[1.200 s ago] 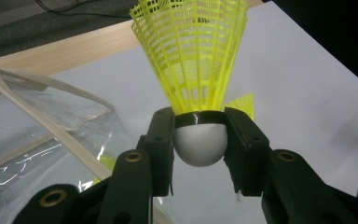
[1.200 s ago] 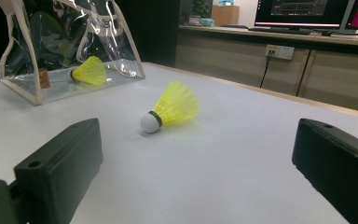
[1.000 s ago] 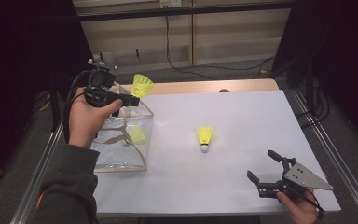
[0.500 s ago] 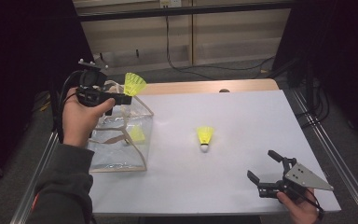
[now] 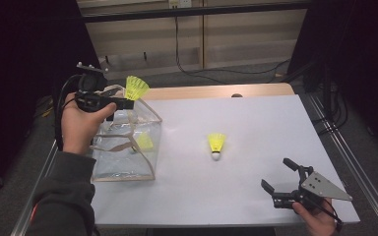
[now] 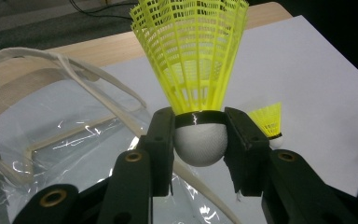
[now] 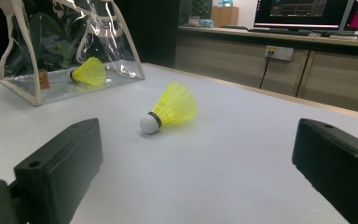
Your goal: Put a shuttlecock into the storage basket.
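My left gripper [image 5: 128,102] is shut on the white cork of a yellow shuttlecock [image 6: 191,56], whose skirt points up. In the high view the held shuttlecock [image 5: 137,87] hangs over the far right corner of a clear bag [image 5: 123,162] with beige trim. A second shuttlecock [image 5: 145,142] lies inside the bag. A third shuttlecock [image 5: 216,143] lies on its side on the white table, mid-table. My right gripper [image 5: 280,179] stands open near the front right edge, its jaws wide apart with nothing between them, facing that loose shuttlecock [image 7: 170,108].
The white table [image 5: 256,118] has a wooden strip along its far edge. The bag's loose beige handles [image 6: 74,70] lie just under my left gripper. Metal rails run along both table sides. Cabinets and cables stand behind the table.
My left gripper has shifted slightly left and up with the shuttlecock in it. The right gripper has not moved.
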### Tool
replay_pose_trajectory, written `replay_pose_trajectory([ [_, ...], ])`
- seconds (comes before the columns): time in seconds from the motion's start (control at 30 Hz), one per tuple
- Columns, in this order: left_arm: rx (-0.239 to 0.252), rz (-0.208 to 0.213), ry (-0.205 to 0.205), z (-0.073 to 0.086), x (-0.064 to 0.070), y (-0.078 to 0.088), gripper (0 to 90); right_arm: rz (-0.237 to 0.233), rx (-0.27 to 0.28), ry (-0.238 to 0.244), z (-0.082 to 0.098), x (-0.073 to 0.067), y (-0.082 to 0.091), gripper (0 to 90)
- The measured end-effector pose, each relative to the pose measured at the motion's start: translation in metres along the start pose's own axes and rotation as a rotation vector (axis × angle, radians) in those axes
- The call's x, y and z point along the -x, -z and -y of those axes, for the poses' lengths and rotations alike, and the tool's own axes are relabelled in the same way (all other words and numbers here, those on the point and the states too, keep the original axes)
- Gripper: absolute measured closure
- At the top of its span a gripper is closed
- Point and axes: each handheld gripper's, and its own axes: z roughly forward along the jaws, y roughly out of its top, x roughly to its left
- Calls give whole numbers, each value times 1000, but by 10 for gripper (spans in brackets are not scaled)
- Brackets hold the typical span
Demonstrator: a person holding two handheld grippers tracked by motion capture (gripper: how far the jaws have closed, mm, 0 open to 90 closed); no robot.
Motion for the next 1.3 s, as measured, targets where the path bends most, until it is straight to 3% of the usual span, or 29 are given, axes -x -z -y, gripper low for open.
replay_pose_trajectory([
  [1.3,25,-84,66,11,-28,7,648,1,0,2,0,0,0,15],
])
